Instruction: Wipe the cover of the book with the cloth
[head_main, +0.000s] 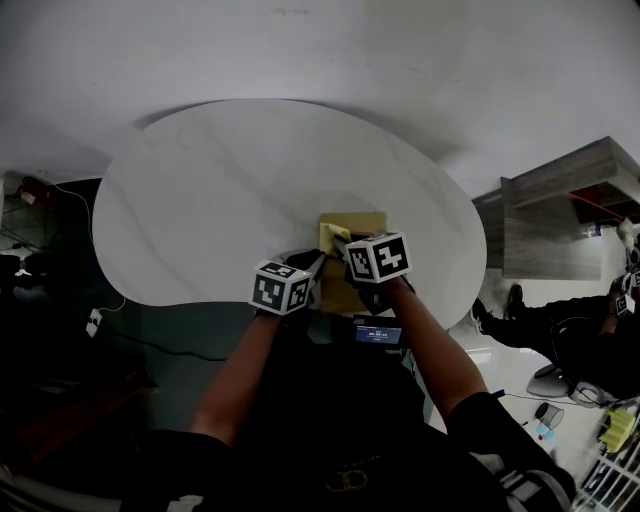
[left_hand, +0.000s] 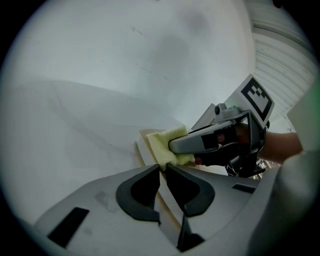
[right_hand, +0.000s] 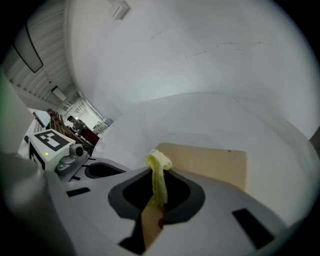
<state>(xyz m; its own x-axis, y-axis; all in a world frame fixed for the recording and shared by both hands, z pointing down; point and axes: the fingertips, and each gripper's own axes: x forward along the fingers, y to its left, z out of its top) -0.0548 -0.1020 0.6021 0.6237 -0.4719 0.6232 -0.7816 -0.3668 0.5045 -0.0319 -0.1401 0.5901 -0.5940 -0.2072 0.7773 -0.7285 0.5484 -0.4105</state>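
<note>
A tan book lies near the front edge of the white oval table. A yellow cloth rests on its left part. My right gripper is shut on the cloth, which hangs between its jaws over the book cover. In the left gripper view, my left gripper has its jaws closed on the book's near edge, just below the cloth and the right gripper. In the head view the left gripper sits at the book's left side.
A wooden shelf unit stands to the right of the table. A seated person is beyond it at the right edge. Cables and a plug lie on the dark floor at the left.
</note>
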